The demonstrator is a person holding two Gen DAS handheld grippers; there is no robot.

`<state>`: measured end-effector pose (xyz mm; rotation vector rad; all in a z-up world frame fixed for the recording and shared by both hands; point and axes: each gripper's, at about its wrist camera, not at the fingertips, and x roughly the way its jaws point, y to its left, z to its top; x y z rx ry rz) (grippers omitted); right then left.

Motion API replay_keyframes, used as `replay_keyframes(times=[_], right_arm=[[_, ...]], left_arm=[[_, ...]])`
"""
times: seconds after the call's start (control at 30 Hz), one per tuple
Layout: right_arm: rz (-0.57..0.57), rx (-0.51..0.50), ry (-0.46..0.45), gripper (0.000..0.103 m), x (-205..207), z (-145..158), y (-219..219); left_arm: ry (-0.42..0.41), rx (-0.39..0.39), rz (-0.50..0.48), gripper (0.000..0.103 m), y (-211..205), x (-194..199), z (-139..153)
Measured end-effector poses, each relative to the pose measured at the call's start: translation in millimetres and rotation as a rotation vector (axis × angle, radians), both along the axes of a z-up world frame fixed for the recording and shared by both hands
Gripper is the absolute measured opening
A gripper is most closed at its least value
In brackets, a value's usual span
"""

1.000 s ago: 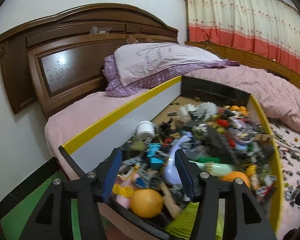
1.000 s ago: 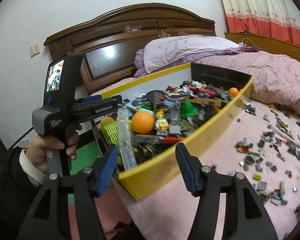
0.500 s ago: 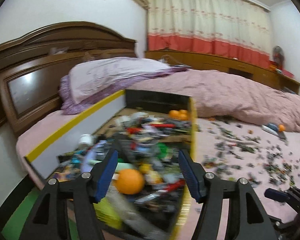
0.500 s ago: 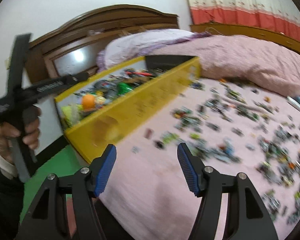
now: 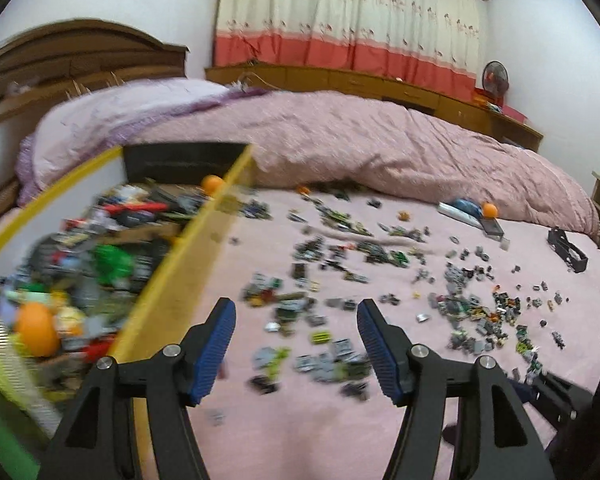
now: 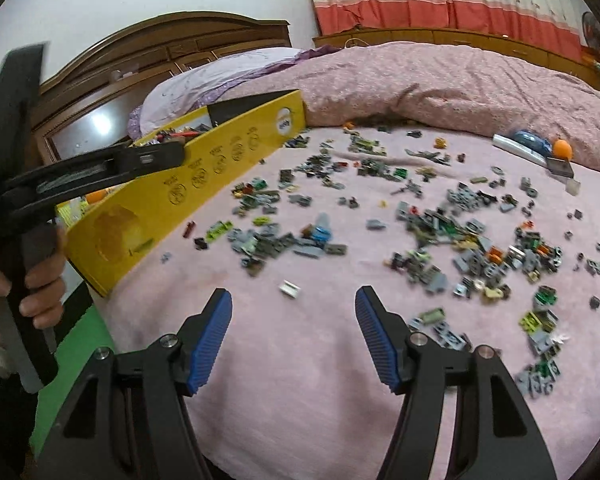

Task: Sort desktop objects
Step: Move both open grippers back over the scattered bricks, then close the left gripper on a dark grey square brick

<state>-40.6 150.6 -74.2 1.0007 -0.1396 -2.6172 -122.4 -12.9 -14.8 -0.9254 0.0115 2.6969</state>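
Several small building bricks [image 5: 320, 336] lie scattered over the pink sheet [image 5: 300, 432]. My left gripper [image 5: 295, 306] hangs open above them, with nothing between its blue pads. To its left stands a yellow box [image 5: 180, 280] heaped with toys, among them an orange ball [image 5: 36, 328]. My right gripper [image 6: 293, 296] is open and empty too, over bare sheet just short of a white brick [image 6: 290, 288]. More bricks [image 6: 472, 256] spread to its right. The yellow box [image 6: 204, 184] shows on the left of the right wrist view.
A rumpled pink quilt [image 5: 380, 140] lies behind the bricks. Another orange ball [image 5: 490, 210] and a blue-white object [image 5: 460, 208] rest by the quilt. A black tray [image 5: 568, 250] sits far right. A hand [image 6: 40, 280] holds the left gripper's handle beside the box. Green floor [image 6: 72, 352] lies below the bed edge.
Both views have swung right, from the yellow toy box to the sheet strewn with bricks. Both grippers stayed open and empty.
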Motion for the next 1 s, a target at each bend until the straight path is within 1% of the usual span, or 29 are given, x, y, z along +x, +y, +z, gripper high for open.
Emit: replay_keyframes(times=[0.07, 0.23, 0.33, 0.47, 0.6, 0.67, 0.73, 0.87, 0.93, 1.0], right_arm=[[-0.002, 0.007, 0.002, 0.066, 1, -3, 3], [-0.014, -0.001, -0.007, 0.066, 3, -12, 16], [-0.027, -0.010, -0.021, 0.066, 1, -18, 24], [-0.037, -0.038, -0.048, 0.066, -4, -29, 35], [-0.021, -0.040, -0.026, 0.071, -4, -33, 36], [-0.011, -0.025, -0.010, 0.072, -3, -34, 33], [-0.004, -0.011, 0.006, 0.073, -2, -36, 31], [0.004, -0.013, 0.017, 0.075, -3, -38, 30], [0.008, -0.022, 0.021, 0.076, -4, -38, 31], [0.012, -0.032, 0.020, 0.076, -5, -38, 32]], left_arm=[[-0.011, 0.002, -0.010, 0.065, 10, -14, -8], [-0.028, -0.034, 0.024, 0.065, 26, -58, -30], [-0.032, -0.061, 0.011, 0.065, 36, -77, -41], [-0.047, -0.072, 0.007, 0.065, 45, -92, -49], [-0.042, -0.089, 0.005, 0.064, 50, -100, -53], [-0.052, -0.097, 0.008, 0.061, 51, -104, -57], [-0.069, -0.096, 0.012, 0.055, 51, -108, -60], [-0.128, -0.089, 0.034, 0.047, 47, -122, -69], [-0.166, -0.084, 0.045, 0.036, 45, -129, -74], [-0.195, -0.083, 0.047, 0.030, 45, -133, -79]])
